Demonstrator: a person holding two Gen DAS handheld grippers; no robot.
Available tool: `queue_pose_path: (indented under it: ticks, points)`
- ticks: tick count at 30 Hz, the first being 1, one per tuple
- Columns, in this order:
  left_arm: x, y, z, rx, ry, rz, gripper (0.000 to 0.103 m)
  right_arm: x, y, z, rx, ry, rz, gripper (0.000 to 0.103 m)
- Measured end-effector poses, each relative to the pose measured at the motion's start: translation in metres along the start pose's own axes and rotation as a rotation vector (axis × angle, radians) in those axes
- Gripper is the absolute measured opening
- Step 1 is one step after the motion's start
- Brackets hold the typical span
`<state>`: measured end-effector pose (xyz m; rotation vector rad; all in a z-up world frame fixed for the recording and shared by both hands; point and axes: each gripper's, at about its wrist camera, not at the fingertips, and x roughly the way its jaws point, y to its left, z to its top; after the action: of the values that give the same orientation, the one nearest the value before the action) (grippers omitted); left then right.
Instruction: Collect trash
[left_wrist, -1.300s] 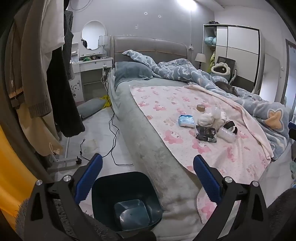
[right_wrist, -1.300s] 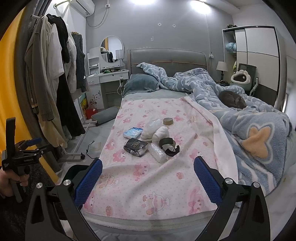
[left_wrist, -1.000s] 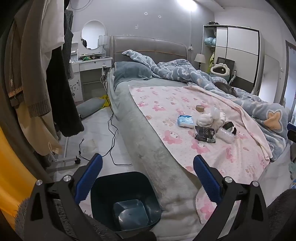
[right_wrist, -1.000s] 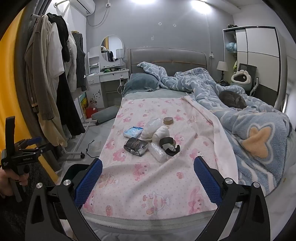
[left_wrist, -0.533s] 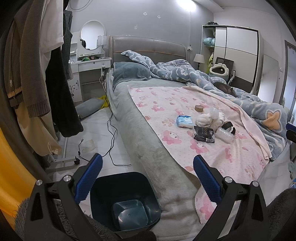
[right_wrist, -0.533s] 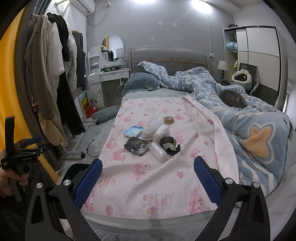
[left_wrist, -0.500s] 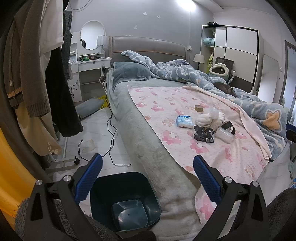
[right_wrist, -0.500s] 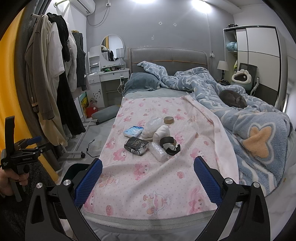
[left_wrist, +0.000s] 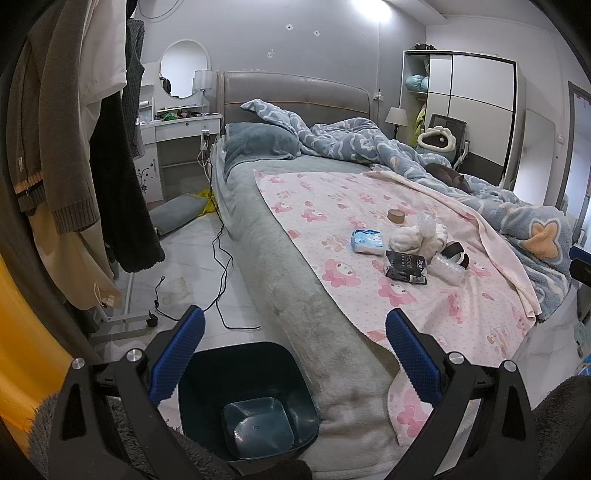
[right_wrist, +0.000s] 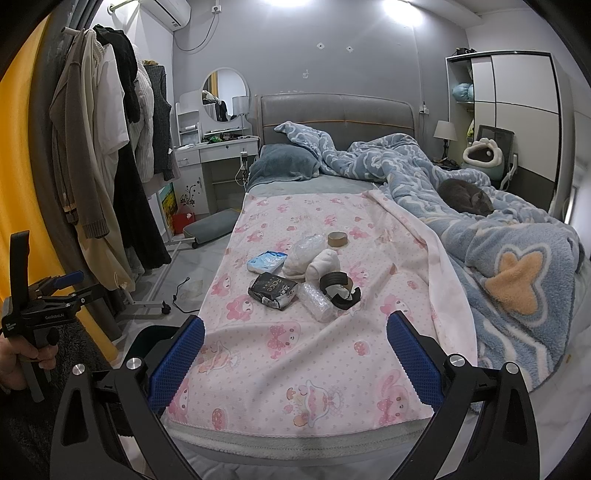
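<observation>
Trash cluster lay mid-bed on pink sheet, straight ahead of right gripper, jaws wide, empty. Left gripper, jaws wide, empty, hung over bin at bed's side; cluster well to its right. Right gripper judged nearer.

Pink sheet with cartoon-rabbit print; blue quilt with white clouds and orange flower shapes; black packet with white lettering; pale blue pack; dark teal bin; tool pads blue.
</observation>
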<state>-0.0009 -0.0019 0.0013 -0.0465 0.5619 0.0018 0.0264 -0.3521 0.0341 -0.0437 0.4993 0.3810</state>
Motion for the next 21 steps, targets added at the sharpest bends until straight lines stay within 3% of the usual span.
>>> queue_pose_path:
  ticks: [21]
  points:
    - [0.0006, -0.0033, 0.0007, -0.003, 0.002, -0.004, 0.1, 0.0011, 0.001, -0.0002, 0.0, 0.002, 0.0, 0.1]
